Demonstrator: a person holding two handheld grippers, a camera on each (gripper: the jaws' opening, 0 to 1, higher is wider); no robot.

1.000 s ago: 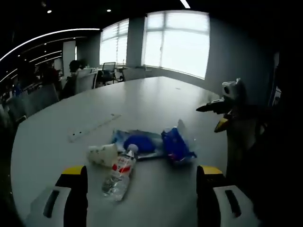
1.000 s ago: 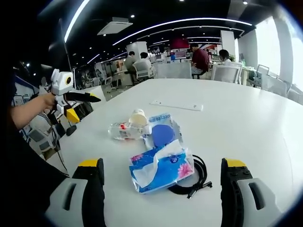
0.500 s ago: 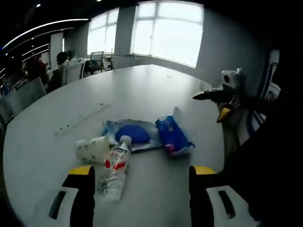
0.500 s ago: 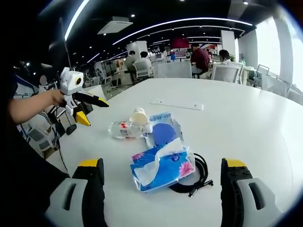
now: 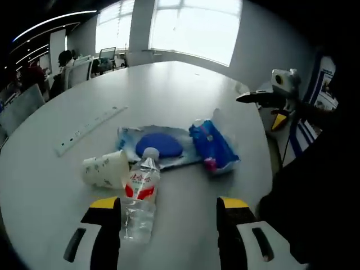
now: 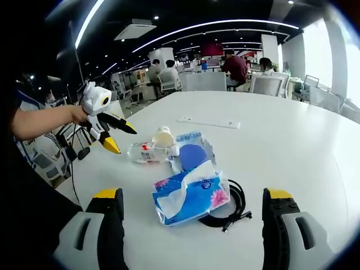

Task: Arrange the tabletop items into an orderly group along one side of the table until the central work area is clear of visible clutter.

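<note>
Since 1 second ago the left gripper (image 5: 167, 216) has closed in on the clutter in the left gripper view — its jaws stand wide and empty, framing the lying water bottle (image 5: 139, 198), whose red label is too blurred to read, beside the tipped paper cup (image 5: 106, 169). In the right gripper view the right gripper (image 6: 192, 203) hangs wide and empty short of the blue tissue pack (image 6: 190, 193) — flower print, no legible writing — which overlaps a coiled black cable (image 6: 234, 206) near mid-table.

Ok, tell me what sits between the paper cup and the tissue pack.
In the left gripper view, the water bottle's cap and a blue wipes packet lie between the paper cup and the tissue pack.
</note>
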